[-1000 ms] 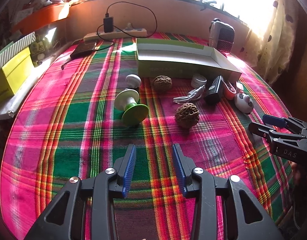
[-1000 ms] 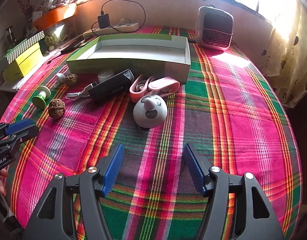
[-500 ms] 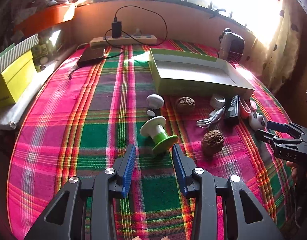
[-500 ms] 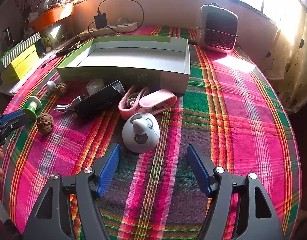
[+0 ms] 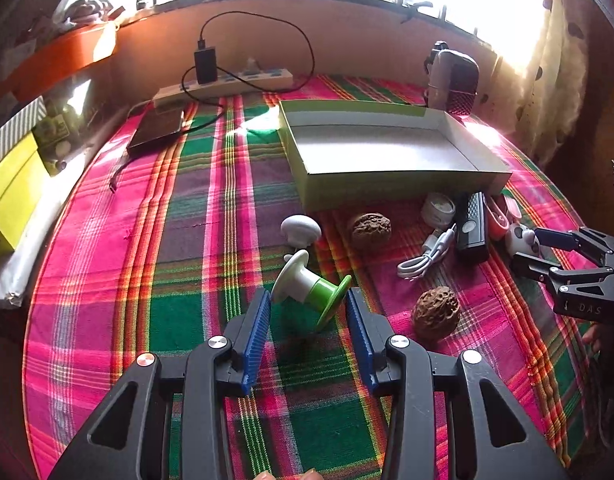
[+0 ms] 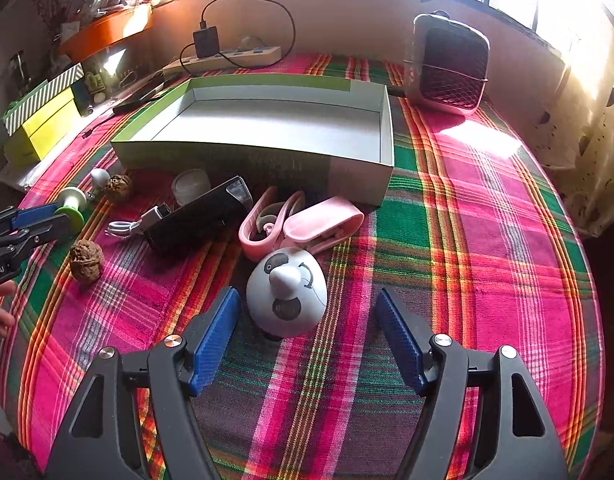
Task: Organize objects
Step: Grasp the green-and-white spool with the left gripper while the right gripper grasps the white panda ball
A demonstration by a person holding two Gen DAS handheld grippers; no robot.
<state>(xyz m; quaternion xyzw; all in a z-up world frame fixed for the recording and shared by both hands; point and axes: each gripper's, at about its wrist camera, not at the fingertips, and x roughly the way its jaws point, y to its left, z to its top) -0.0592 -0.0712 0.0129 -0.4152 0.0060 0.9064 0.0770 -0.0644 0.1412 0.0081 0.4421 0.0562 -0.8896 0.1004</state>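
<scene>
Left hand-held gripper [image 5: 308, 304] spread wide, jaws just opened further, blue pads either side of the green and white spool [image 5: 311, 286] but not pressing on it. Spool lying on its side on the plaid counter [image 5: 211, 208], green flange nearest the right pad, white flange toward the left. Probably light hard plastic, stiff, and prone to roll on its flanges; best taken across the narrow waist between the two discs, or squarely across both rims, so as not to squirt out sideways.

Right hand-held gripper [image 6: 309, 312] likewise wide, jaws just opened further, framing the white panda-faced dome [image 6: 287, 300] without touching. Smooth and rounded, so likely slippery; safest grip low on the widest part, pads level. Weight hard to judge.

Open box [image 6: 263, 160] standing empty behind the clutter, presumably the place for everything. Between it and the grippers: two walnuts [image 5: 435, 312], a white mushroom-shaped knob [image 5: 301, 230], a coiled white cable [image 5: 427, 254], a black device [image 6: 199, 220], a pink clip [image 6: 303, 222], a small white jar [image 6: 191, 186].

Underside of the dome hidden. Base of the jar and part of the cable masked by the black device. Window glare washing out the far edge; shelf contents at left too dim to name. Fingertips only just visible at the frame edges.
</scene>
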